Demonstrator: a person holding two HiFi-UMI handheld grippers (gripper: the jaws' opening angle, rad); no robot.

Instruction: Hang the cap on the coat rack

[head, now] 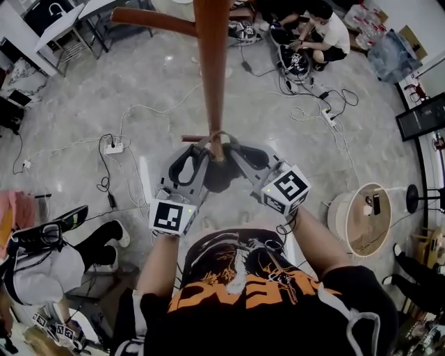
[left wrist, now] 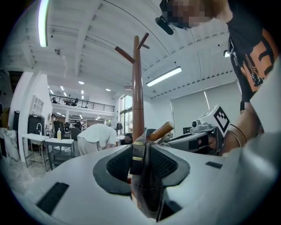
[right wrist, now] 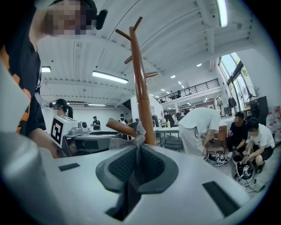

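Note:
The brown wooden coat rack pole (head: 212, 69) stands straight ahead, with a long peg (head: 153, 21) high on its left and a short peg (head: 191, 138) lower down. Both grippers meet at the pole and hold the dark cap (head: 217, 177) between them. My left gripper (head: 204, 147) is shut on the cap's dark brown strap with its gold buckle (left wrist: 147, 184). My right gripper (head: 233, 147) is shut on a thin grey fold of the cap (right wrist: 136, 136). The cap's edge lies against the pole, beside a slanted peg (right wrist: 123, 127). Most of the cap is hidden under the grippers.
Cables and a power strip (head: 113, 147) lie on the grey floor to the left. Two people crouch over gear (head: 313, 35) at the far right. A round white stand (head: 361, 219) is at the right, a seated person (head: 42, 257) at the left, tables (head: 62, 28) at the far left.

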